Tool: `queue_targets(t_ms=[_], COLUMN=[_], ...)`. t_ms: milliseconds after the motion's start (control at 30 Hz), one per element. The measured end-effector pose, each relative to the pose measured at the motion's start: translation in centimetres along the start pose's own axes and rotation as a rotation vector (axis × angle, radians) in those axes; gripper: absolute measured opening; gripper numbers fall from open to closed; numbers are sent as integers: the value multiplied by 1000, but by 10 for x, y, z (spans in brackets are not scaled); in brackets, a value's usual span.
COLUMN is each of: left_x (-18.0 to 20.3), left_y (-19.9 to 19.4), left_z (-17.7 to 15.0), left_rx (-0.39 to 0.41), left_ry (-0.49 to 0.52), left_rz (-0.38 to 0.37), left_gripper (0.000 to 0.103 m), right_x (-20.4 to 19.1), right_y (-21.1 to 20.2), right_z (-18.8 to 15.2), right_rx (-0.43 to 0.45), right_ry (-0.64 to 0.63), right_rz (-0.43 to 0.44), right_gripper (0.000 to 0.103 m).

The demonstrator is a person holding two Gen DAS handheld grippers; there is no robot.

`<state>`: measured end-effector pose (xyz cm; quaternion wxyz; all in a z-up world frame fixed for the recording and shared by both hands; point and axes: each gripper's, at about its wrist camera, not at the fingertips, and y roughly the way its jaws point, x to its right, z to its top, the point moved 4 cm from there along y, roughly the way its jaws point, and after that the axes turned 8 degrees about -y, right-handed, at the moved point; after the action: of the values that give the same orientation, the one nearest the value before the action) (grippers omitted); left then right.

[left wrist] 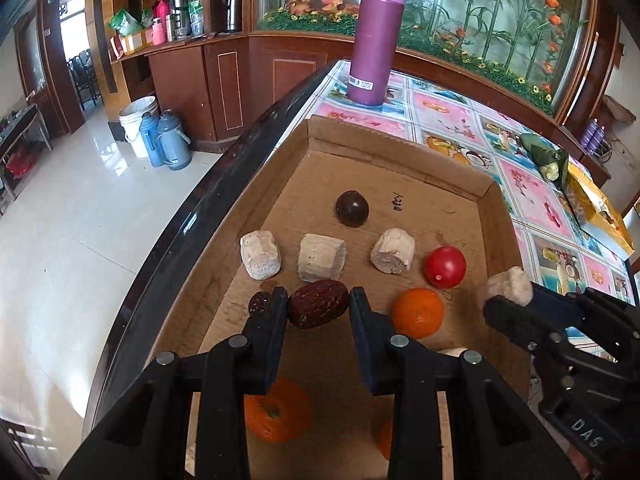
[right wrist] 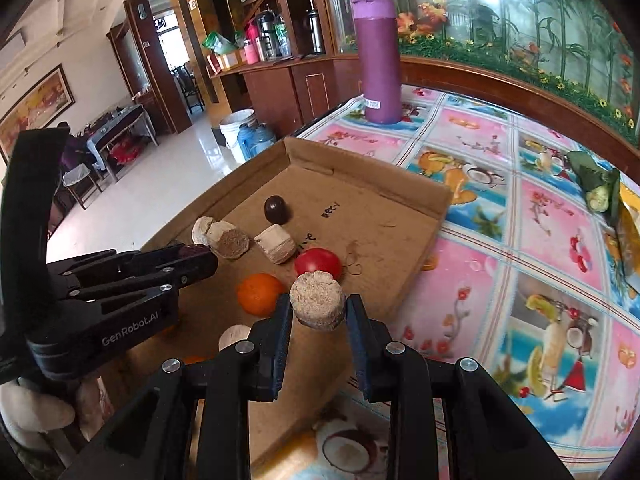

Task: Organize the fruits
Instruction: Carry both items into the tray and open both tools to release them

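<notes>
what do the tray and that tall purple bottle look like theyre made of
Tray: corrugated cardboard, matte brown, going by the folded flap walls, creases and pen marks on its floor. Purple bottle: probably plastic, perhaps coated metal; smooth, satin, with a lighter flip-top cap and a white barcode sticker near its base.

My left gripper (left wrist: 319,306) was black plastic all over. Its two fingers (left wrist: 269,340) were flat and thick, and the inner pads looked dark blue. Four round silver screws (left wrist: 239,341) sat on top of the black arms behind the fingers. My right gripper (right wrist: 316,312) looked just the same, black with dark blue pads and shiny round screws (right wrist: 244,346). From the side, my left gripper had a tall curved black handle, small silver screws, and white letters that said GenRobot.AI. My right gripper, seen from the side, showed the pale letters DAS
</notes>
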<state>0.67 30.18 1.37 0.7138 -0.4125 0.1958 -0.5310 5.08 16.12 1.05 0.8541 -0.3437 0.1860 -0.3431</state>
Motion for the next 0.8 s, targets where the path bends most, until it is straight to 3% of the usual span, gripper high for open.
queue_targets(t_ms=[333,433,600,800], left_x=[-1,-1,0,0], left_y=[8,9,6,2], left_z=[1,1,1,1], left_rx=[-14,-17,-7,-1], left_ry=[-4,-9,-11,-24], left_rz=[-4,-7,-14,-32], left_gripper=[31,34,51,54], right_x=[-12,-11,-12,-13], right_y=[16,18,19,17], right_z=[-5,-6,-6,-5], right_rx=[-23,-27,-25,-14], right_ry=[-47,-46,-48,-50], right_rz=[-23,-25,-28,-32], right_gripper=[31,31,31,33])
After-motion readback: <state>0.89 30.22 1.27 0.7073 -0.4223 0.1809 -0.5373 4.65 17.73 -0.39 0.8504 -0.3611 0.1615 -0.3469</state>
